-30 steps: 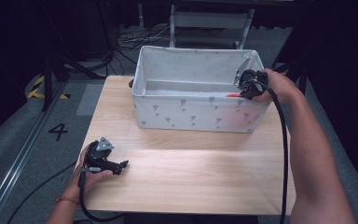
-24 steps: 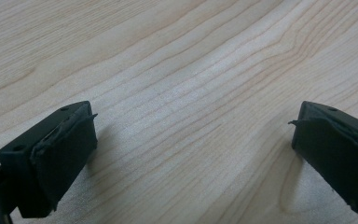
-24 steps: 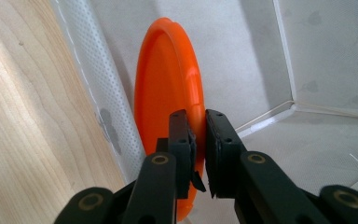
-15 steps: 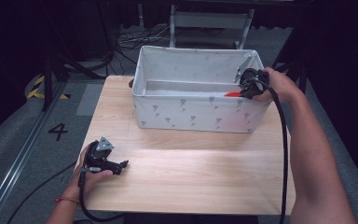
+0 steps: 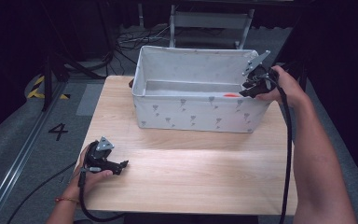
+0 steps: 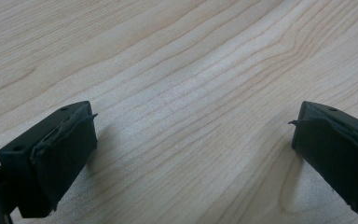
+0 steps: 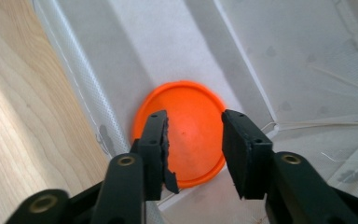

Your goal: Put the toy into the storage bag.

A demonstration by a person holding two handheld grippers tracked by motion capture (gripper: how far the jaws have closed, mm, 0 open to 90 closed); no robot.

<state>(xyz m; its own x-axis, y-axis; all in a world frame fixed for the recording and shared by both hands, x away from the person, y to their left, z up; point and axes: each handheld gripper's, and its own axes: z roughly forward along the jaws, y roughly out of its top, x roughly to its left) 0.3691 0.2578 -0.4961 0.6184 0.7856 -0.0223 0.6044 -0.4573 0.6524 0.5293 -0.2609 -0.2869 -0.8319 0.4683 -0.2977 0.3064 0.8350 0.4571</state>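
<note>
Hovering my right claw (image 7: 193, 154), jaws just parting and empty, over the orange disc (image 7: 182, 133) lying flat at the fabric bin's (image 5: 191, 116) three-o'clock end, directly beneath.

Orange disc (image 5: 231, 95) mostly hidden behind bin wall (image 5: 200, 113).

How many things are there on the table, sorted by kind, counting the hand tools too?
Orange disc: 1
White fabric bin: 1
Grippers: 2, left gripper and right gripper
Total: 4
</note>
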